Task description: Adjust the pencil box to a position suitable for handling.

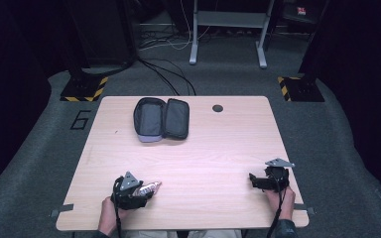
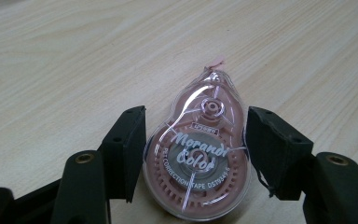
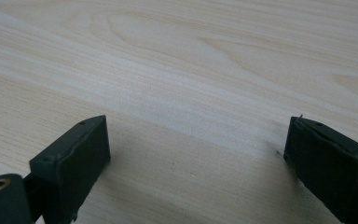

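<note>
A pink, clear-shelled correction tape (image 2: 196, 158) lies flat on the wooden table (image 1: 203, 148) near its front left, its narrow tip pointing away from me. My left gripper (image 2: 196, 154) has a black jaw pressed against each side of its round body; in the high view the gripper (image 1: 146, 191) shows with the correction tape (image 1: 150, 187) sticking out to the right. At the front right, my right gripper (image 1: 253, 181) is held low over bare wood. In its own view the right gripper (image 3: 196, 149) stands open, nothing between the jaws.
An open dark pencil case (image 1: 161, 119) with a grey lining lies at the back of the table, left of centre. A round cable hole (image 1: 218, 108) sits to its right. Cables and stand legs lie on the floor beyond the table.
</note>
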